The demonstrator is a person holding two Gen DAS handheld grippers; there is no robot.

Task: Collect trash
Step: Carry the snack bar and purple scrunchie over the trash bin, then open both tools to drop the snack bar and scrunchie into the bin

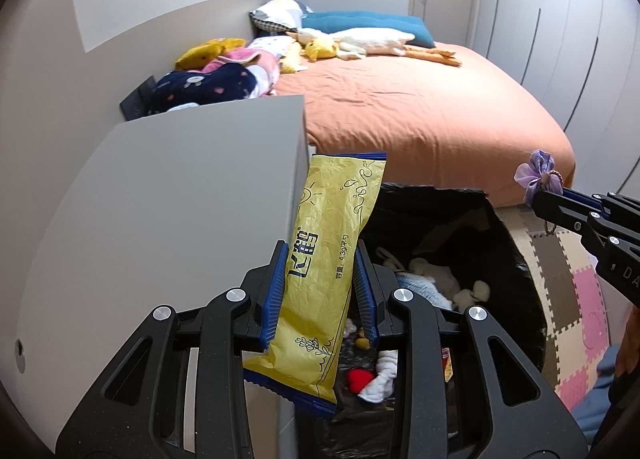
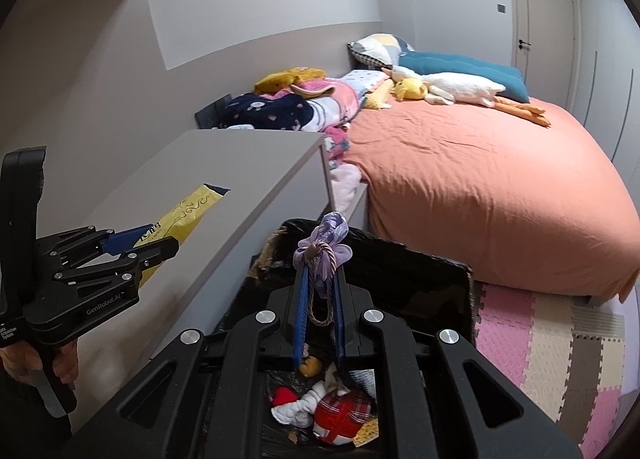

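Trash bin [image 2: 432, 291], black-lined, sits on the floor between the grey cabinet [image 1: 192, 195] and the orange bed [image 1: 420, 107]; in my right wrist view it fills the 6 o'clock half of the frame, and its contents show below the fingers: a red heart [image 2: 283, 396], white cloth scraps and a red plaid ball [image 2: 344, 417]. My left gripper [image 1: 320, 259] is clamped narrow on a yellow wrapper [image 1: 332, 259] with blue end seals; the blue pads press on both long edges at about mid-length, and the wrapper stands tilted, its upper end toward 12 o'clock and its lower end hanging toward 6 o'clock over the bin's near edge. From the right wrist view I see that same gripper at 9 o'clock, over the cabinet top, a hand [image 2: 60, 363] on its grip. My right gripper [image 2: 319, 259] is closed almost completely on a purple fabric bow [image 2: 326, 235]; the bow sits at the fingertips, and its twisted cord loop [image 2: 320, 299] hangs down between the blue pads, above the bin opening. In the left wrist view this gripper enters from 3 o'clock, bow leading. Plush toys and pillows lie along the bed's far side at 12 o'clock. Foam floor mats [image 2: 552, 339], pink, cream and grey, sit at 4 o'clock.
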